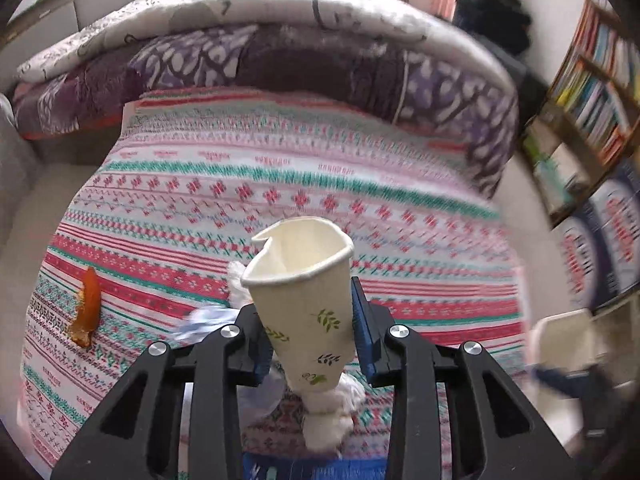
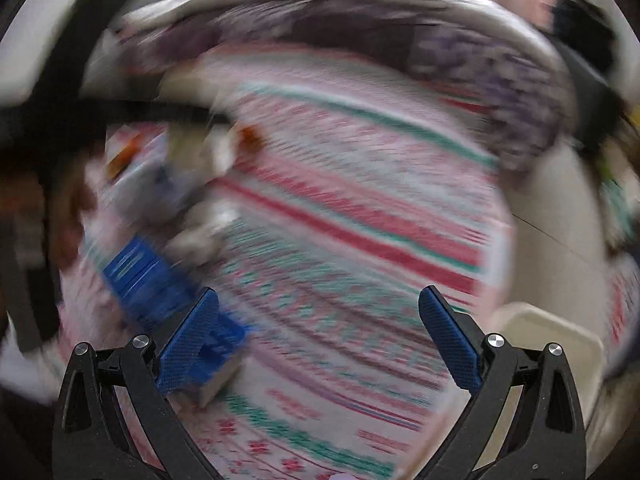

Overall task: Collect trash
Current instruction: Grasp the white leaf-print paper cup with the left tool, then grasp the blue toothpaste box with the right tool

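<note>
A crumpled cream paper cup printed with green leaf sprigs stands rim-up between the blue-padded jaws of the left gripper, which are drawn in against its sides and clamped on it, above a bed spread with a pink, red and teal patterned woven sheet. The cup's thin wall is already creased, its rolled rim pinched into a lopsided heart, so the grip appears best kept light and low on the tapered body; squeezing harder would likely fold the paper and let it slip. Beneath the cup lie wads of soft white tissue, near the bed's front edge, and lifting straight up should avoid dragging them along. A curled strip of orange peel, glossy outside and pale within, rests towards the bed's left edge, well apart from the cup. A thick purple-and-white quilted duvet is rolled along the far edge. The right gripper hangs over the sheet with its textured blue jaws wide apart and nothing between them; that view is heavily smeared, though a blue-and-white flat carton shows just beside its left jaw.
</note>
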{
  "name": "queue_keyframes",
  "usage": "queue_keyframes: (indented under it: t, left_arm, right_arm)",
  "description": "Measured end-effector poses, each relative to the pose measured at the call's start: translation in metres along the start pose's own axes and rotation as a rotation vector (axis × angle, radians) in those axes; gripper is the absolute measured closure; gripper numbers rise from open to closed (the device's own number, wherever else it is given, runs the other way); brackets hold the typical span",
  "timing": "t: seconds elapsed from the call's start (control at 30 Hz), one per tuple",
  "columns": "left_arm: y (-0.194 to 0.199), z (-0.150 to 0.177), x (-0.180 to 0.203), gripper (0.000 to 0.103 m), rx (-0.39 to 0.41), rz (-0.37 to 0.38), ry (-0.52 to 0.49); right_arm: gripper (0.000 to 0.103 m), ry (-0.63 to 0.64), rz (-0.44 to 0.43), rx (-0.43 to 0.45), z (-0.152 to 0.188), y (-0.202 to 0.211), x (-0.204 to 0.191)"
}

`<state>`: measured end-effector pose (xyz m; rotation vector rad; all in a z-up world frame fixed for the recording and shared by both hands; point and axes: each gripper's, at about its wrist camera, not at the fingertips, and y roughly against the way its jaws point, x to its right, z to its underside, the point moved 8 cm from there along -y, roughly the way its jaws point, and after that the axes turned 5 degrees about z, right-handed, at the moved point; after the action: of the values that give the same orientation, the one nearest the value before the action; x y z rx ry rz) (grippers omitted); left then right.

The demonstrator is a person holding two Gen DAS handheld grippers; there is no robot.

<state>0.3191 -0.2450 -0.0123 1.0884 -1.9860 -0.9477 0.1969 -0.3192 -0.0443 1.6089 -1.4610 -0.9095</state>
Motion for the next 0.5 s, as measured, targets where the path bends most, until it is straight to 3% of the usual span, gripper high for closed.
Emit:
queue_keyframes:
  t: [0.27,0.4,0.5]
  left_arm:
    - [0.081,0.007,-0.02,0.07,0.105,0.09,0.122]
    - [0.112,0.014,-0.029,0.07,0.146,0.083,0.12]
    - [0.13,0.016,-0.04,0.07,0.175,0.083,0.128]
  right_arm:
    - [0.007,0.2,-0.259,-0.092,0.003,-0.022,-0.074]
    - [0.007,0.268,-0.258,-0.145,0.011,-0.034,-0.094]
    - [0.007,0.249,-0.245,-0.18,0.017,-0.049,-0.092]
